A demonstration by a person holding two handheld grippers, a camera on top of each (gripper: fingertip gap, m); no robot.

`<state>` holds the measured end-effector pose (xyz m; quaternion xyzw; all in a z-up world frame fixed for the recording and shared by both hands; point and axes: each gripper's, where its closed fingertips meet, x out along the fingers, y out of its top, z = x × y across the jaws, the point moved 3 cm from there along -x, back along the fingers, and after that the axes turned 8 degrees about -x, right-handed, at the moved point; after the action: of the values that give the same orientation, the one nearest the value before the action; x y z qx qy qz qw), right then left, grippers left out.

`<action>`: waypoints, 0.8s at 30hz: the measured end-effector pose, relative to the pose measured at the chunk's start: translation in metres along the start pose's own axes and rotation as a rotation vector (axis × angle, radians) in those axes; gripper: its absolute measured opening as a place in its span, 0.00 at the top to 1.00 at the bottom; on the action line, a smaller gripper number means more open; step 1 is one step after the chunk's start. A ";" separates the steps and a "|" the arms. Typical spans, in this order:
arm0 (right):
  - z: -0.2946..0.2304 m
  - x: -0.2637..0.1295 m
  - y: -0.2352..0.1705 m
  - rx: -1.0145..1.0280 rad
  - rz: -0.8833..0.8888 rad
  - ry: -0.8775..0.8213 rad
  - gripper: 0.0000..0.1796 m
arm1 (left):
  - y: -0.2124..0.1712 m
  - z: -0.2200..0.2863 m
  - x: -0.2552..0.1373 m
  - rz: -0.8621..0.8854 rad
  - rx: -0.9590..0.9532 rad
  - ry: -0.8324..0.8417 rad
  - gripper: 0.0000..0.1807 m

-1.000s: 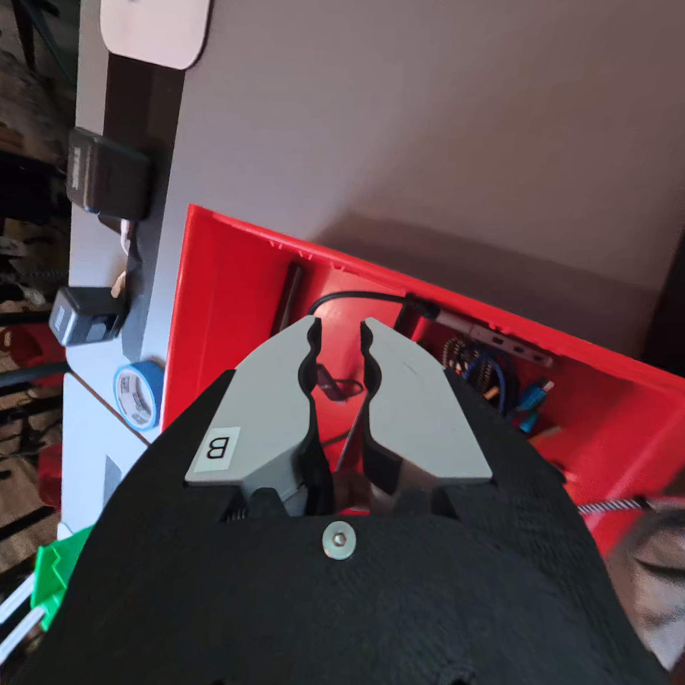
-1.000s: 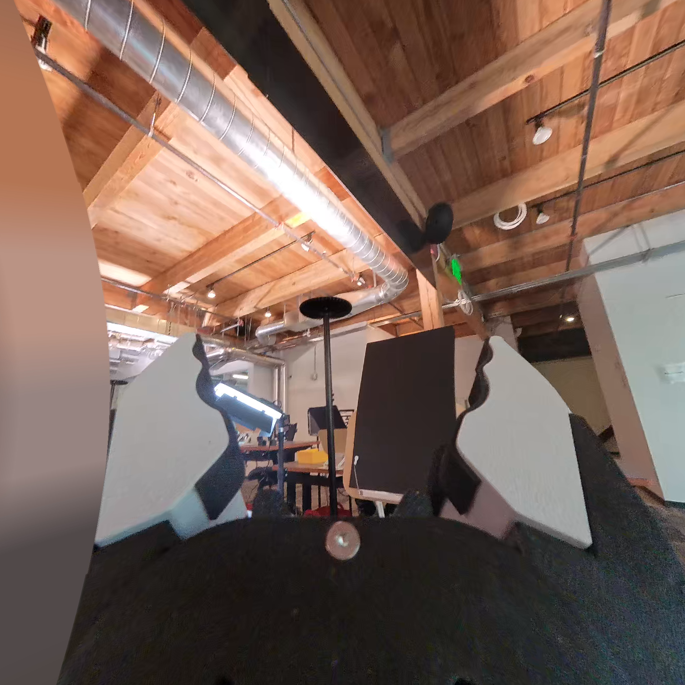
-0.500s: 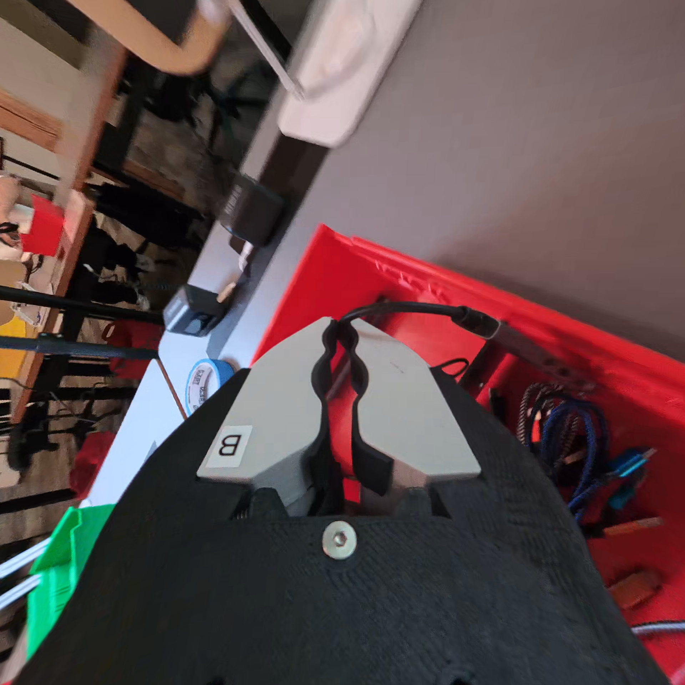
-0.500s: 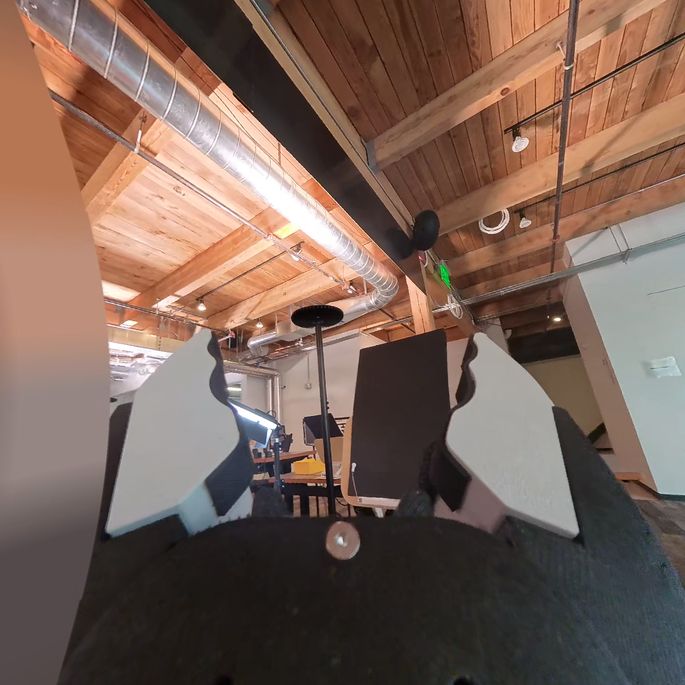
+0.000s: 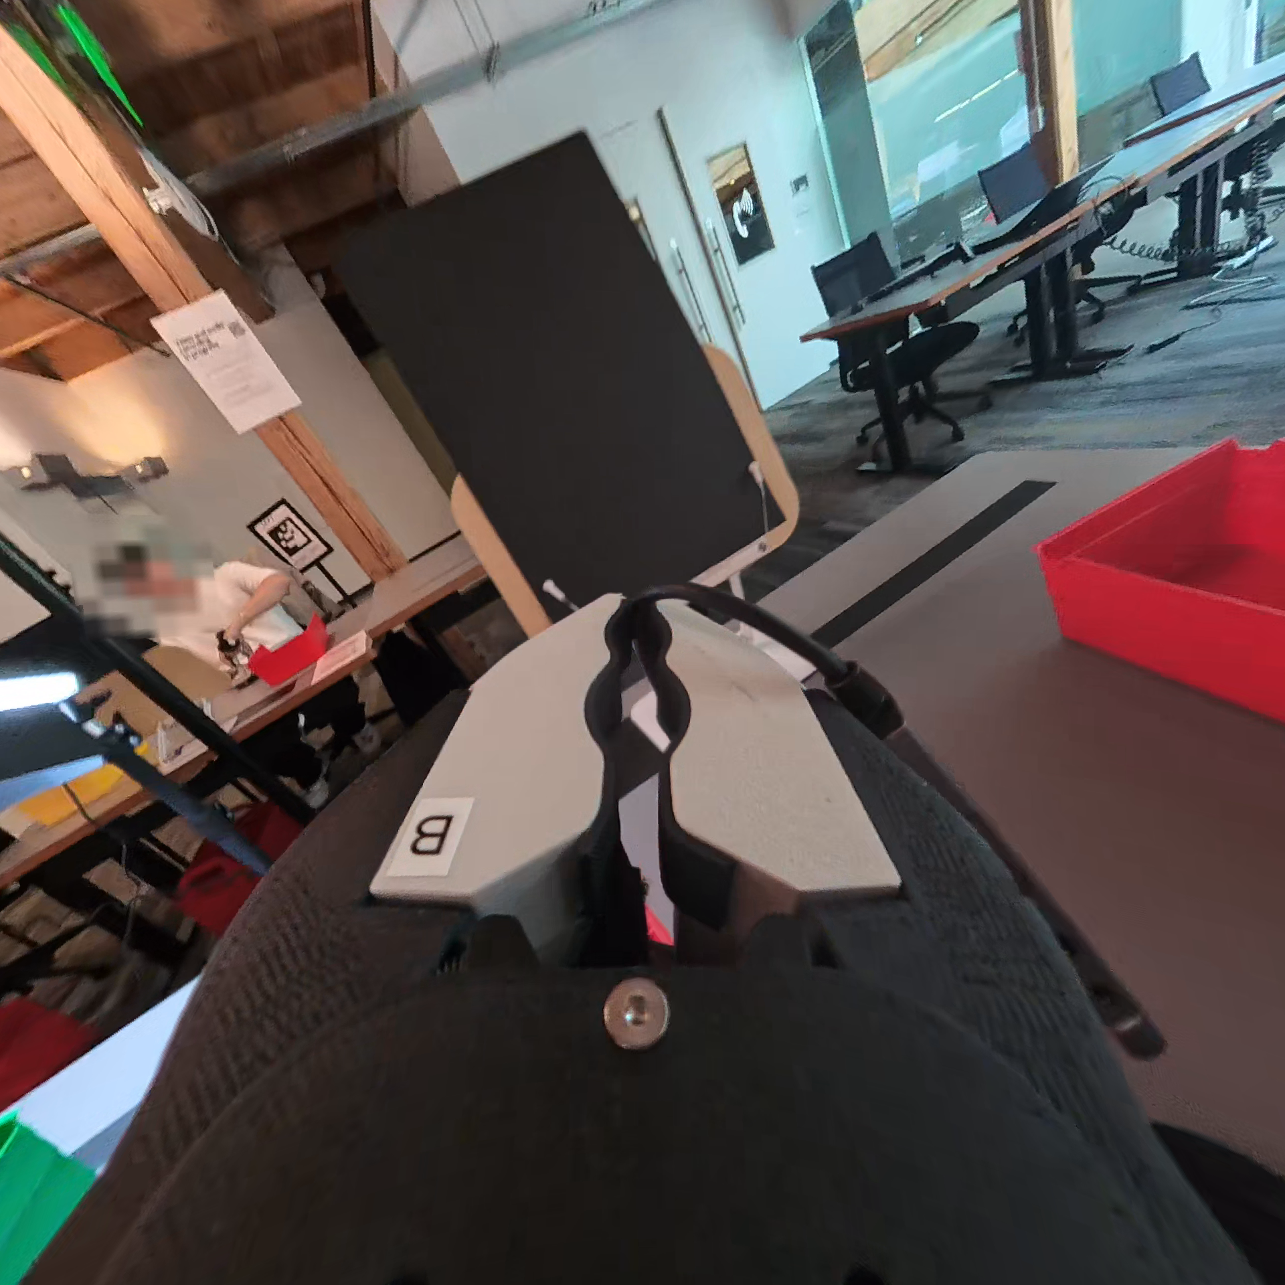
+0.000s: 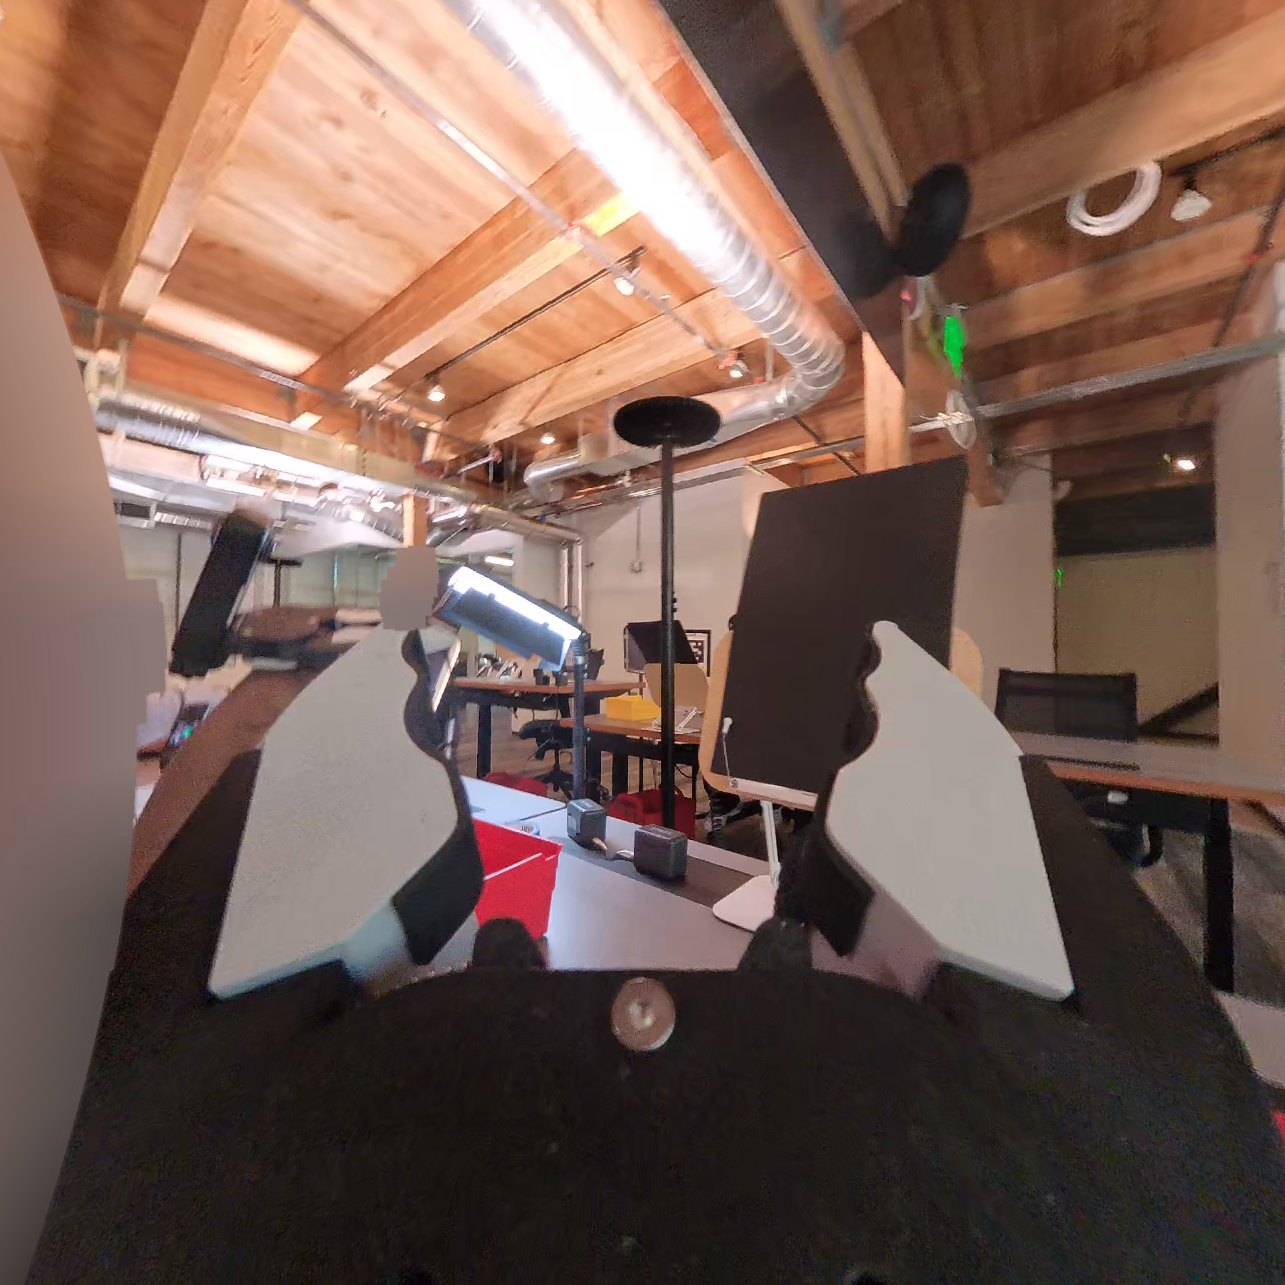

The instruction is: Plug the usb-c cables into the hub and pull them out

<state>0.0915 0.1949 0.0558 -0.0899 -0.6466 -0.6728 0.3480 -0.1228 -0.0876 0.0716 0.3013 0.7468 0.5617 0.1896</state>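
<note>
My left gripper (image 5: 640, 615) is shut on the thin black cable (image 5: 765, 626) of the hub. It holds the cable raised above the grey table (image 5: 1043, 799). The cable curves right to a strain relief, and the slim dark hub (image 5: 1112, 1001) hangs along the right side of the gripper body. The red bin (image 5: 1175, 577) stands on the table to the right; its contents are hidden. My right gripper (image 6: 640, 667) is open and empty and points out over the table toward the room. The red bin (image 6: 518, 876) shows low between its fingers.
Two black power adapters (image 6: 659, 852) sit on a dark strip of the table (image 6: 626, 911). A black panel on a white stand (image 6: 744, 904) rises at the far edge. A green part (image 5: 35, 1182) is at the lower left. A person works at a far desk. The grippers' ends are close to 35 centimetres from one another.
My left gripper closed on the hub's cable inside the red bin and lifted it out, swinging up toward the room. My right gripper tilted down, bringing the table into view.
</note>
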 end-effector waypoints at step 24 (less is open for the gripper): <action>-0.124 0.029 -0.095 -1.386 0.300 -0.236 0.65 | 0.049 0.166 0.029 0.075 0.045 -0.414 0.98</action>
<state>0.0551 0.0619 -0.0221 -0.4499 -0.0847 -0.8595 0.2274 -0.0298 0.0611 0.0703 0.4420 0.6925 0.4777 0.3112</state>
